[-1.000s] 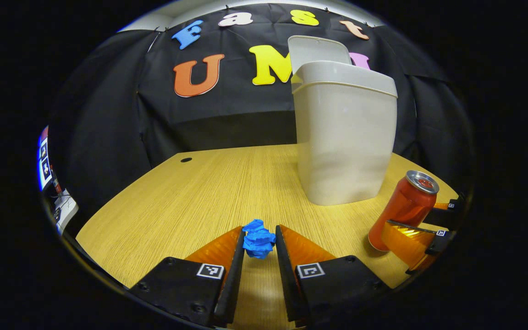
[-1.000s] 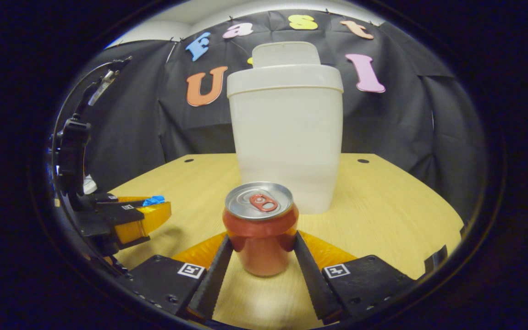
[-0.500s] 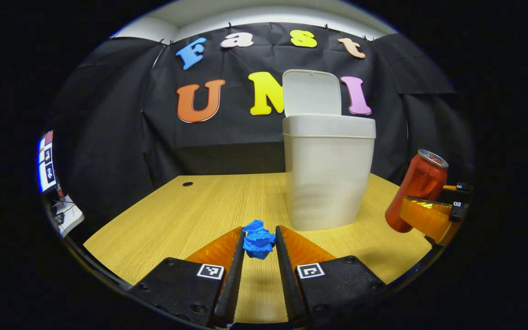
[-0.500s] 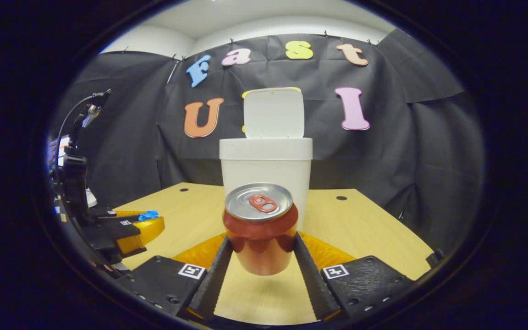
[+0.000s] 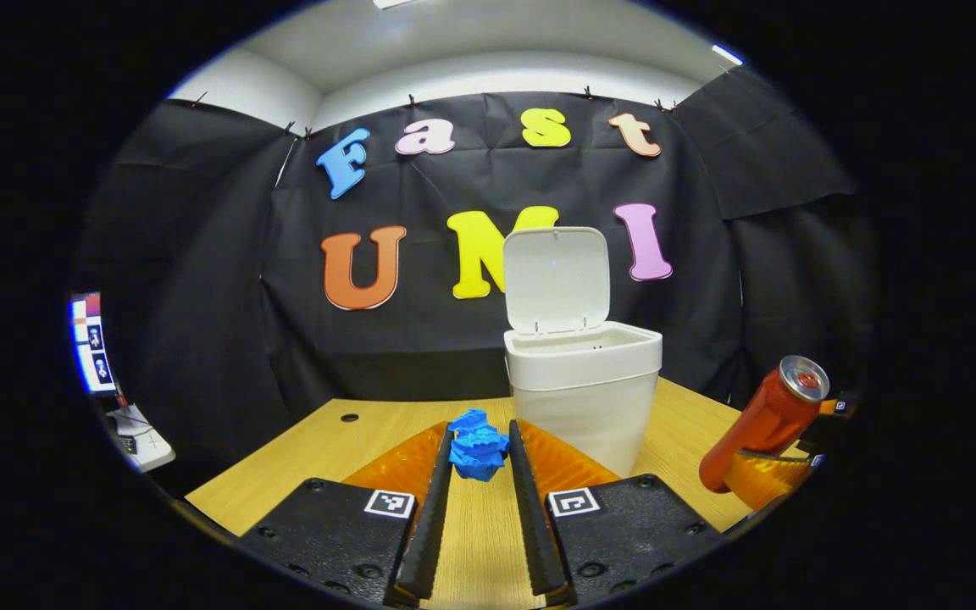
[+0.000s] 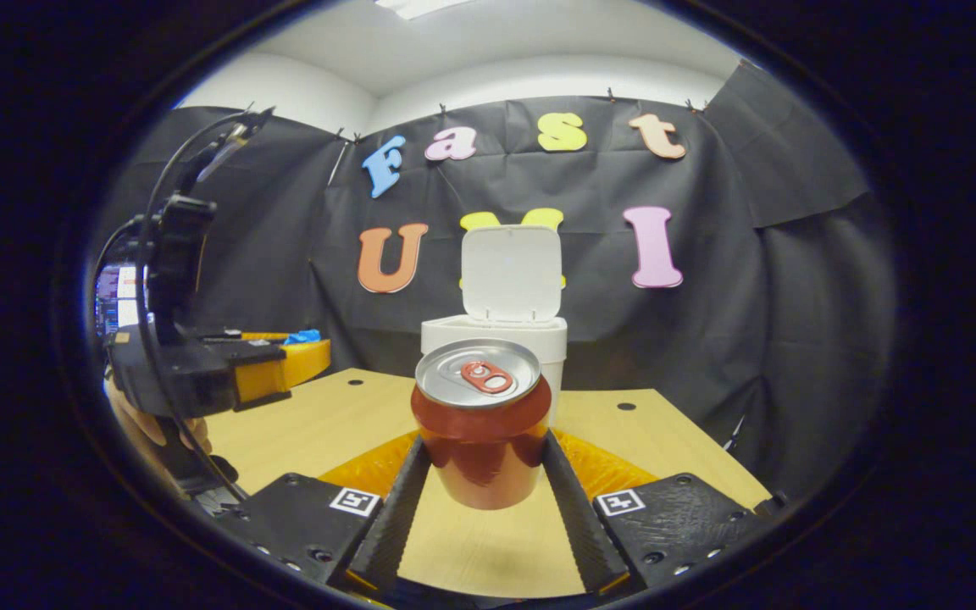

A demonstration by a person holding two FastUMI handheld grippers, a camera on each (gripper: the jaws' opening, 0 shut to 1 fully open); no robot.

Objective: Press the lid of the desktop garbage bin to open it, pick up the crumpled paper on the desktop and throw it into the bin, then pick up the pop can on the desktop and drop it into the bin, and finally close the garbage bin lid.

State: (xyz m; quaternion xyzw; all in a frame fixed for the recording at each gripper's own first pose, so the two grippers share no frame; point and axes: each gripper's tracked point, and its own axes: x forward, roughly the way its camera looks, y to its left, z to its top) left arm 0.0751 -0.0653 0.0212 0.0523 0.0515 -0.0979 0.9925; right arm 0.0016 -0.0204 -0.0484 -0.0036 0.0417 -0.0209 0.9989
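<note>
In the left gripper view, the left hand-held gripper [image 5: 479, 449] is seen at bottom centre, its two fingers clamped on the crumpled paper [image 5: 478, 443], a blue wad held between the tips, off the bench [image 5: 302, 453]. Just beyond the tips, right of centre, the garbage bin [image 5: 583, 394] stands on the bench w/ its lid [image 5: 556, 280] swung upright, opening exposed. At the lower right edge the pop can [image 5: 763, 424] is seen tilted, gripped by the other hand-held gripper, lifted clear of the bench as far as can be judged at that distorted rim.

In the right gripper view, the right hand-held gripper [image 6: 484, 462] sits at bottom centre, both fingers pressed on the sides of the pop can [image 6: 481, 421], which is held upright, top & pull tab facing the camera, its base above the bench [image 6: 657, 440] w/ a shadow beneath. Directly behind the can, at frame centre, the garbage bin [image 6: 454, 335] is seen w/ lid [image 6: 512, 273] raised. At left of frame the left hand-held gripper [image 6: 297, 356] is visible higher up, crumpled paper [image 6: 302, 337] at its tips, and part of a hand [image 6: 145, 432] below it. A cable [image 6: 191, 161] arcs above at upper left.
</note>
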